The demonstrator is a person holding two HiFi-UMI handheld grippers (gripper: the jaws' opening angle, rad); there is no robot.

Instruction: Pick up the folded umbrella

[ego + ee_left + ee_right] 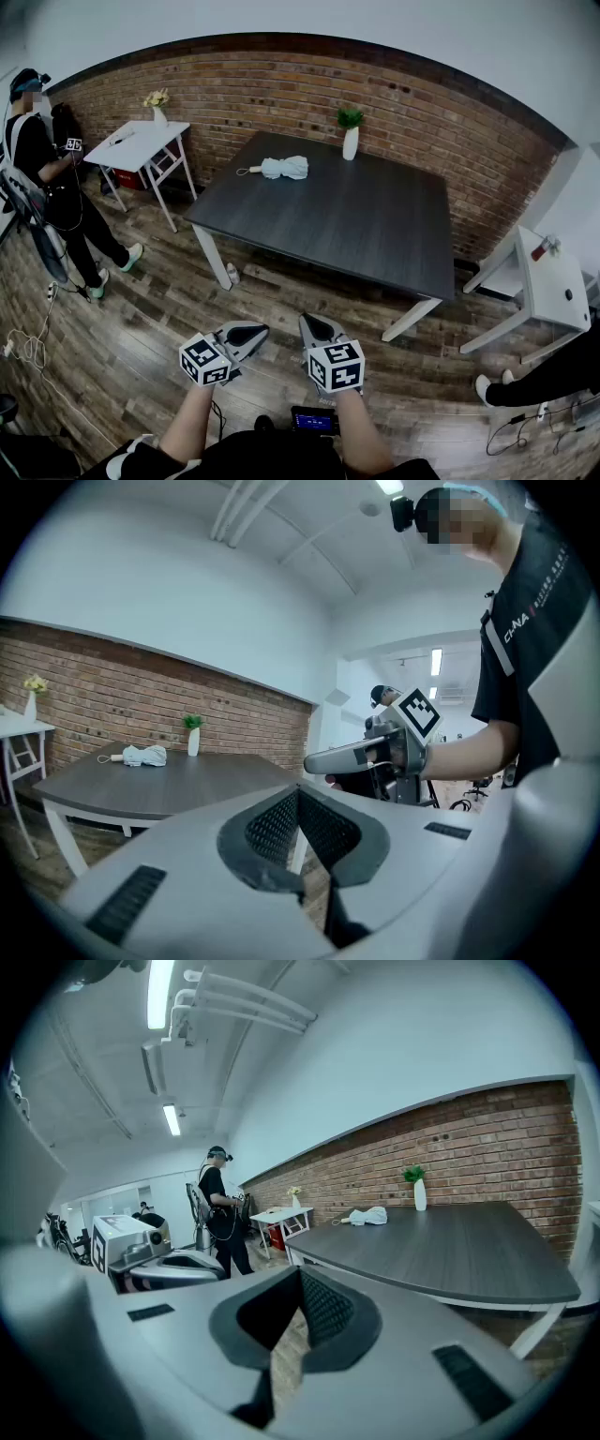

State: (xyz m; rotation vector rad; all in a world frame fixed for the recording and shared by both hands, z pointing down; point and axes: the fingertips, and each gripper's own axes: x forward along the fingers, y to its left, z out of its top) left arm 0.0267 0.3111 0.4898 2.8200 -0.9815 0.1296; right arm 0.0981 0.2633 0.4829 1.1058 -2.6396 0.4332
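The folded umbrella, pale blue-white with a short handle pointing left, lies on the far left part of a dark table. It also shows small in the left gripper view as a pale bundle, and in the right gripper view. My two grippers are side by side over the wooden floor, well short of the table's near edge. The left gripper is shut with nothing between its jaws. The right gripper also has its jaws together and holds nothing.
A white vase with a green plant stands at the table's far edge. A white side table and a person are at the left. Another white table is at the right. Cables lie on the floor.
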